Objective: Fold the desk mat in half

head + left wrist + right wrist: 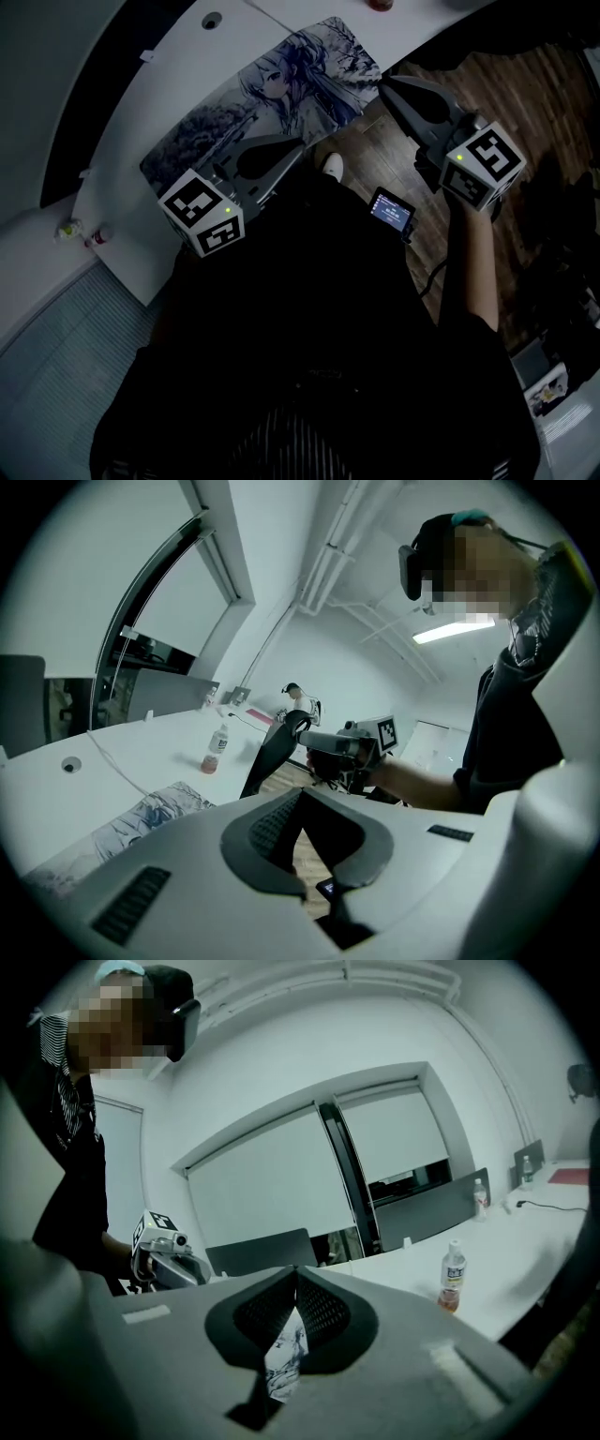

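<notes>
As it lies now, desk mat: flat and unfolded on the white desk, running along the desk's near edge.
Mat look: long rectangle with a grey-blue monochrome print of a long-haired drawn figure among bare branches and trees. No crease or lifted corner shows in the head view.
Left gripper: above the mat's near long edge, around mid-length. In the left gripper view the tongs are pressed together at the tips with nothing between them. Wood floor shows through the opening behind the tips.
Right gripper: off the desk, over the floor, tip just beside the mat's right-hand corner. Can't tell if it touches. Its tongs are also pressed together at the tips. A sliver of the mat's print shows through the opening behind them in the right gripper view.
Bottle: upright on the desk, well apart from the mat.
Small screen device: lit, below the right gripper, near the person's dark clothing.
</notes>
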`<state>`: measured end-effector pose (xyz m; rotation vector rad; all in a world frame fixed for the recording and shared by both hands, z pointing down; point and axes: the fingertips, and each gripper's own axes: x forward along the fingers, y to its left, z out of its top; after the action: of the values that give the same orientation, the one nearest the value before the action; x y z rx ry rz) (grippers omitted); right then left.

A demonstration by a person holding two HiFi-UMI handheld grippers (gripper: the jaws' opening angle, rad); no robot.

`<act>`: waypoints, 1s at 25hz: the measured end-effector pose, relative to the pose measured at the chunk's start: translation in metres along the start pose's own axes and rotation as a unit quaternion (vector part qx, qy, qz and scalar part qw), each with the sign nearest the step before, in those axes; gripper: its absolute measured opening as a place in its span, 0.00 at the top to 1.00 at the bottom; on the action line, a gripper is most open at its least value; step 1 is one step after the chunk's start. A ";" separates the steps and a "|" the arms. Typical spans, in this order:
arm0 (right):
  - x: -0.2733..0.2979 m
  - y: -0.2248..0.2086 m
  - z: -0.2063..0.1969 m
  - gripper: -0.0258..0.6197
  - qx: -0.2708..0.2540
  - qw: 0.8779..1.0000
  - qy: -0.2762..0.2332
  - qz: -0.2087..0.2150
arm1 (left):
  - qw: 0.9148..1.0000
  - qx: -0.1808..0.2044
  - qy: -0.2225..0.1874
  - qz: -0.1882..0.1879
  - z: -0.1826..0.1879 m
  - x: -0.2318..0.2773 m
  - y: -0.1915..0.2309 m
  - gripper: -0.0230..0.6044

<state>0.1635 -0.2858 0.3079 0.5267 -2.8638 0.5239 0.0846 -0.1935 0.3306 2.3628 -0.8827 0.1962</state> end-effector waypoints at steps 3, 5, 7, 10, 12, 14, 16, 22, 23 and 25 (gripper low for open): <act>-0.003 -0.026 -0.005 0.95 -0.004 0.999 0.014 -0.034 | 1.000 0.001 0.005 -0.016 0.007 0.014 0.007 0.95; -0.005 -0.044 -0.006 0.95 -0.005 0.998 0.022 -0.064 | 1.000 0.005 0.003 -0.026 0.015 0.022 0.014 0.95; -0.008 -0.056 -0.009 0.95 -0.004 0.995 0.025 -0.091 | 0.999 0.012 -0.006 -0.036 0.023 0.023 0.018 0.95; -0.015 -0.073 -0.032 0.94 0.008 0.992 0.042 -0.119 | 0.998 0.013 -0.014 -0.052 0.026 0.016 0.013 0.95; -0.016 -0.089 -0.050 0.93 0.026 0.990 0.061 -0.128 | 0.999 0.008 -0.016 -0.051 0.028 0.012 0.018 0.95; -0.009 -0.107 -0.064 0.91 0.039 0.987 0.082 -0.132 | 0.999 -0.008 -0.016 -0.041 0.030 0.010 0.033 0.95; 0.009 -0.126 -0.079 0.89 0.044 0.985 0.105 -0.131 | 0.999 -0.025 -0.014 -0.032 0.029 0.009 0.052 0.95; 0.041 -0.172 -0.128 0.80 0.080 0.977 0.149 -0.129 | 0.998 -0.054 -0.013 -0.016 0.015 0.004 0.070 0.95; 0.045 -0.178 -0.139 0.79 0.082 0.975 0.163 -0.129 | 0.998 -0.058 -0.014 -0.010 0.014 0.003 0.071 0.95; 0.054 -0.188 -0.165 0.74 0.085 0.968 0.195 -0.131 | 0.998 -0.064 -0.014 0.003 0.013 -0.002 0.076 0.95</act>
<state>0.2028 -0.4059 0.5302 0.7261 -2.3471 0.7377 0.0340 -0.2458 0.3566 2.2486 -0.8900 0.1050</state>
